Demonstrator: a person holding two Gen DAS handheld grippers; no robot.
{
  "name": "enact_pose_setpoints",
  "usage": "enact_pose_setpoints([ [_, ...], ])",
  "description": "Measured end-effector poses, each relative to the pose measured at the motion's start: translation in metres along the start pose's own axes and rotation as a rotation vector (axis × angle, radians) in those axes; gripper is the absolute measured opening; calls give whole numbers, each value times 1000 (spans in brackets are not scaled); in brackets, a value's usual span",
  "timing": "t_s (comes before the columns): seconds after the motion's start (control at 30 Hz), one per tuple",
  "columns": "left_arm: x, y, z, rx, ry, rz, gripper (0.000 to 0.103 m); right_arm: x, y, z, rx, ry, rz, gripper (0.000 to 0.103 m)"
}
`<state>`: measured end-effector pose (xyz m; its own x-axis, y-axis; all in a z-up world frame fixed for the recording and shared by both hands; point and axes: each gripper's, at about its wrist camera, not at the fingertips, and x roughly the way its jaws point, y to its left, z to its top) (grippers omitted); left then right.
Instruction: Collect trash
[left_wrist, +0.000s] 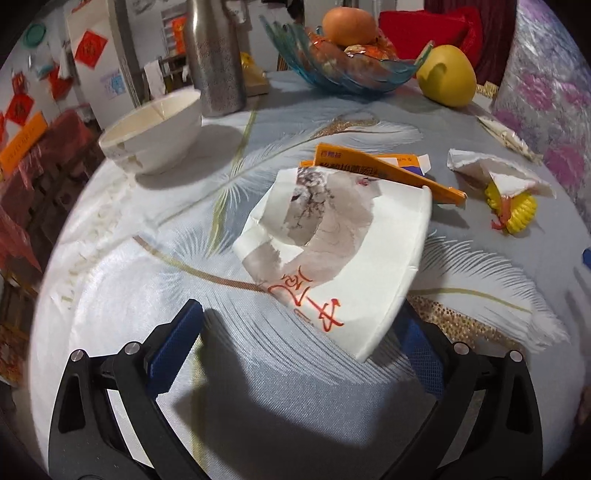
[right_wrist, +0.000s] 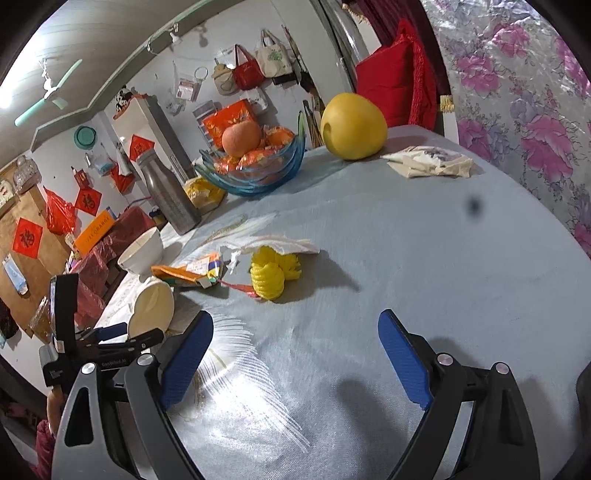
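Note:
A crushed white paper cup (left_wrist: 332, 251) with red characters lies on its side on the tablecloth, just ahead of my open left gripper (left_wrist: 299, 354); its base overlaps the right finger. Behind it lies a flattened orange carton (left_wrist: 406, 173). To the right lie a torn white tissue (left_wrist: 495, 170) and a yellow foam net (left_wrist: 517, 210). In the right wrist view my right gripper (right_wrist: 295, 354) is open and empty above the cloth, with the yellow net (right_wrist: 269, 277), tissue (right_wrist: 280, 243), carton (right_wrist: 188, 271) and cup (right_wrist: 153, 310) ahead and left. The left gripper (right_wrist: 107, 339) shows at far left.
A white bowl (left_wrist: 151, 136), a steel bottle (left_wrist: 216, 59), a blue glass fruit bowl (left_wrist: 347, 70) and a yellow pomelo (left_wrist: 447, 75) stand at the back. Crumpled wrappers (right_wrist: 428, 160) lie near the flowered wall (right_wrist: 524, 110). The table edge drops off at left.

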<state>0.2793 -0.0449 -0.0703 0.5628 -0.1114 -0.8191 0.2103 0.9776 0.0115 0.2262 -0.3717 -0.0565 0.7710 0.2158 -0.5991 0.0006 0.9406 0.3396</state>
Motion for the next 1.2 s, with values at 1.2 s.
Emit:
enact_pose_setpoints([
  [1.2,0,-2,0,0,0,4,98,99,28,71,0,259,308,52],
])
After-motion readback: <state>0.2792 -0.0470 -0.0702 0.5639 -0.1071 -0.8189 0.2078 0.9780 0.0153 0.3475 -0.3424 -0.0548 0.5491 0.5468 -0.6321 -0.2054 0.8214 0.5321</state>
